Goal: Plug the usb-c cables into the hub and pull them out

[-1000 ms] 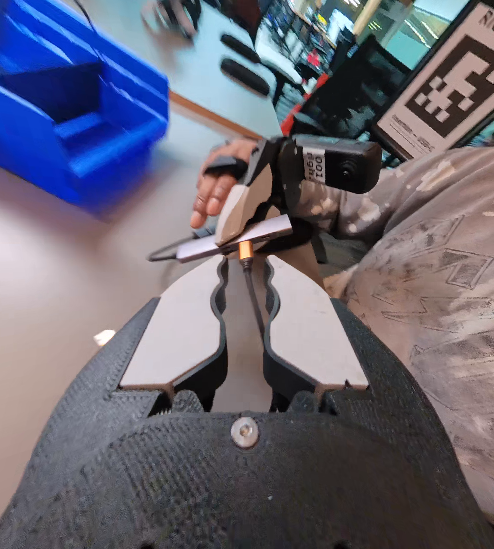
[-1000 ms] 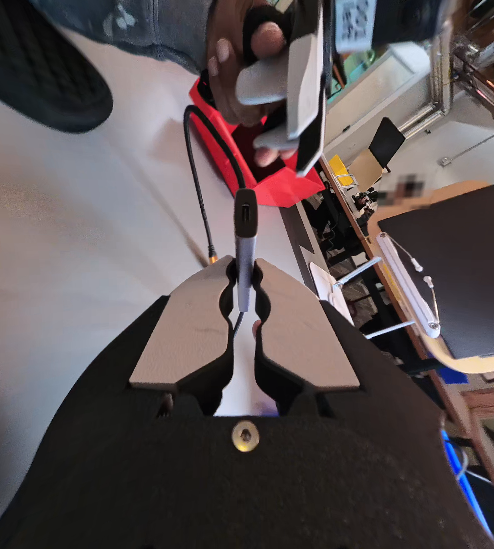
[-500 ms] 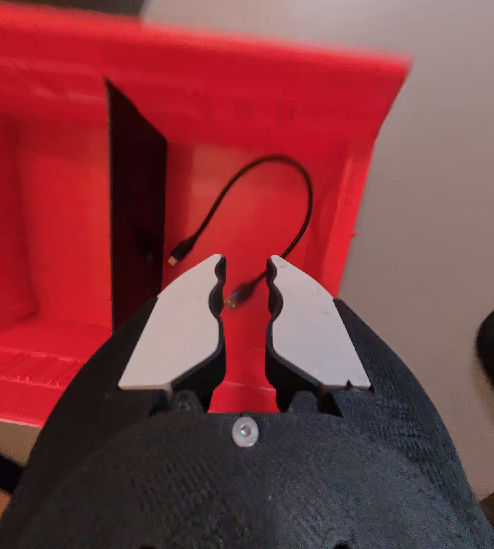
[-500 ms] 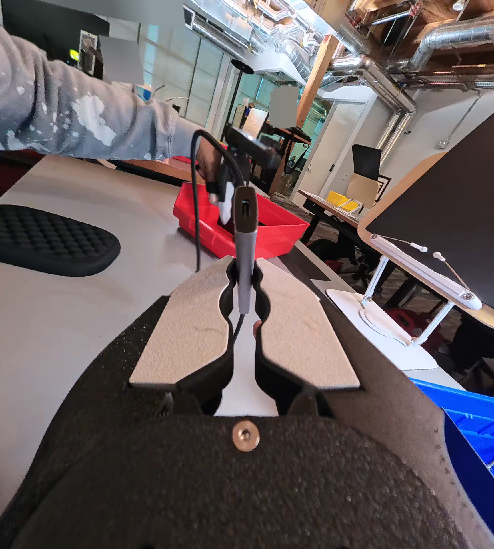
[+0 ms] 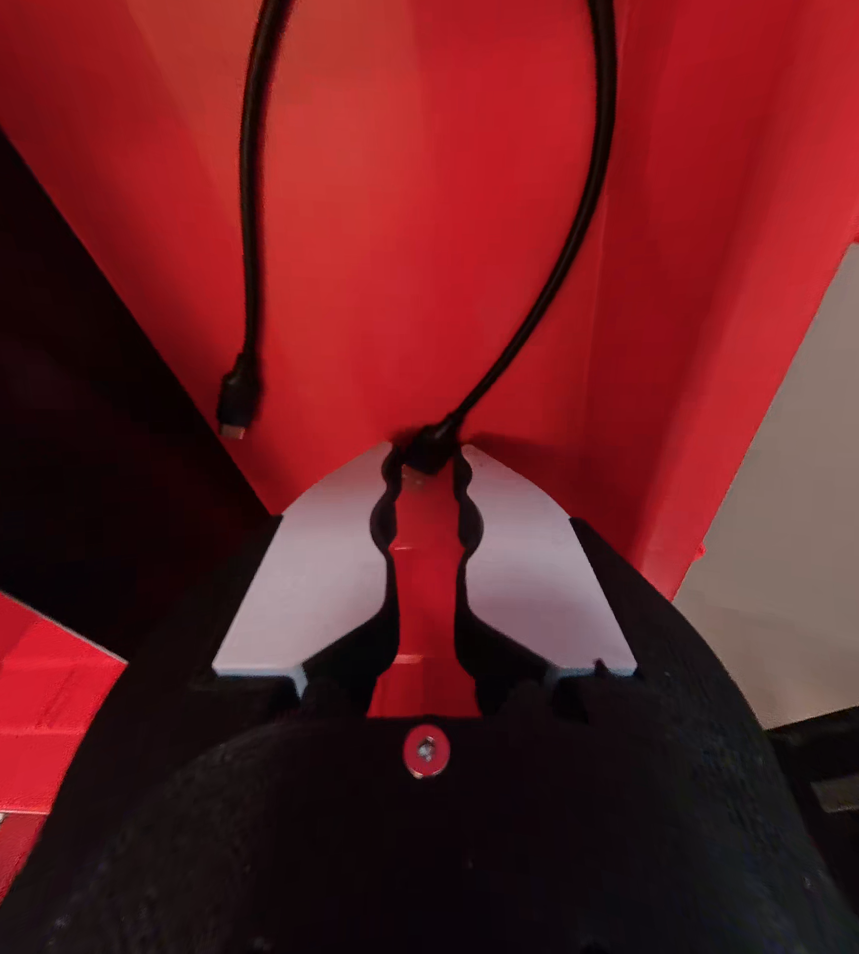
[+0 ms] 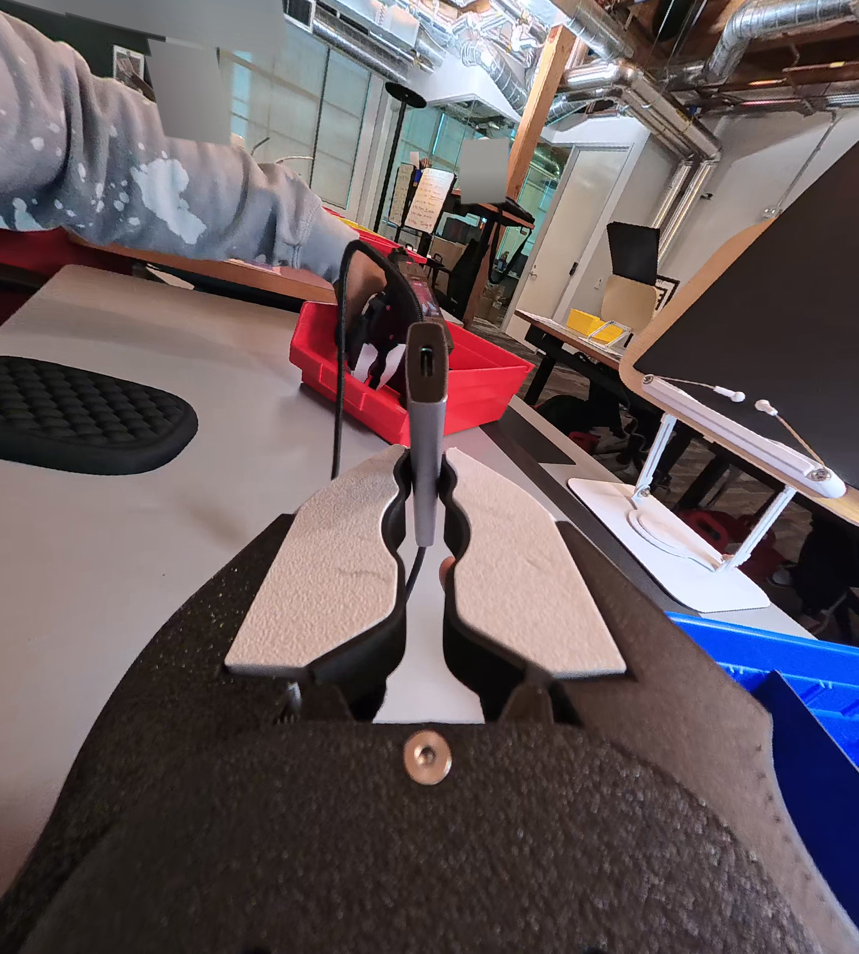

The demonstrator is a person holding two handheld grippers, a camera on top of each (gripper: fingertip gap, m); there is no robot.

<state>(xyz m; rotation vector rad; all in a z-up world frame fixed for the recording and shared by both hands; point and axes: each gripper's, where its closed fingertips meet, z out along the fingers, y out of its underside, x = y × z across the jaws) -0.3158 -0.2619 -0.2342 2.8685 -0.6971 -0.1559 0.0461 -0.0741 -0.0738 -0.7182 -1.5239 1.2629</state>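
Note:
My right gripper is shut on a slim grey USB hub and holds it upright above the table, with a port facing me. A black cable rises from behind my left finger and arcs toward the red bin; its ends are hidden. My left gripper is down inside the red bin. Its fingertips press on both sides of one plug of a second black cable. That cable's other plug lies free on the bin floor. The left gripper also shows in the right wrist view.
A black divider stands in the red bin to the left of my left gripper. On the grey table are a black wrist pad, a blue bin at the near right and a white stand carrying a dark board. A person's sleeve reaches across.
My left gripper left the cable plugged in the hub, swung over to the red bin, dropped into it and narrowed onto a cable plug. My right gripper kept the hub and levelled out.

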